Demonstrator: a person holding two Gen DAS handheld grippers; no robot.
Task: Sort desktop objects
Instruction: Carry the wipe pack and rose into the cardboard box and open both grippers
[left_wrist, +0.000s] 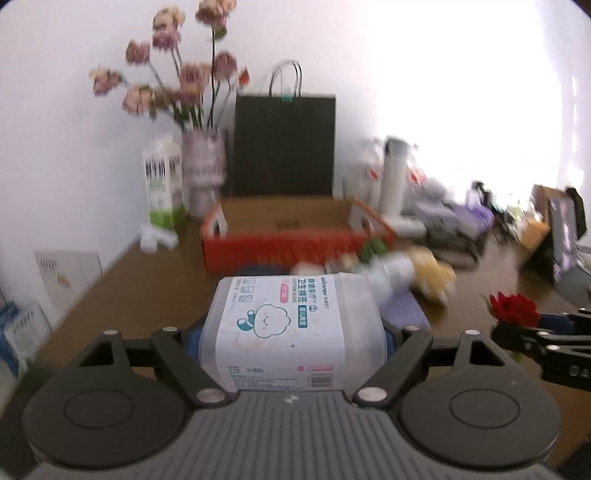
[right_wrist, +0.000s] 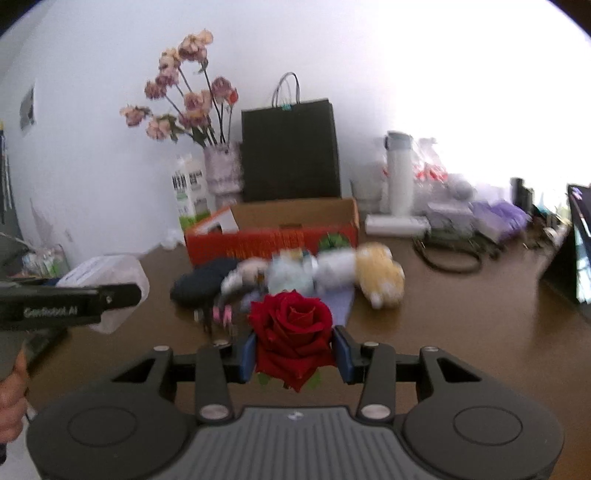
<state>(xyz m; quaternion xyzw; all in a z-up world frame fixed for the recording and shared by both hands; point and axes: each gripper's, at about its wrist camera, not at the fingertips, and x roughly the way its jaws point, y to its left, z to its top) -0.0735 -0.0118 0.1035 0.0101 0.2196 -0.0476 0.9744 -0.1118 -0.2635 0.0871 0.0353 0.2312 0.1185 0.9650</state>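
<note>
A clear plastic box of cotton buds, with a white label bearing a cloud cartoon, is held between the blue pads of the left gripper. The jaws stand wide and are pressed against both sides of the box, which is lifted above the near part of the brown desk. The box fills the whole gap between the fingers and juts forward past them.

A red rose is gripped in the right gripper. Its jaws are set about half open, with the blue pads closed against the bloom on either side; green leaves are seen just below the petals. The rose is also raised above the desk, to the right of the box.

Beyond both grippers, near the middle of the desk, a blurred heap of soft toys is seen, with a yellow plush at its right end and a dark pouch at its left. Behind the heap an open orange cardboard box is placed. Along the far edge of the desk, against the wall, a milk carton, a vase of faded pink flowers, a black paper bag and a white bottle are lined up. Part of a hand is visible at the left edge of the right wrist view.
</note>
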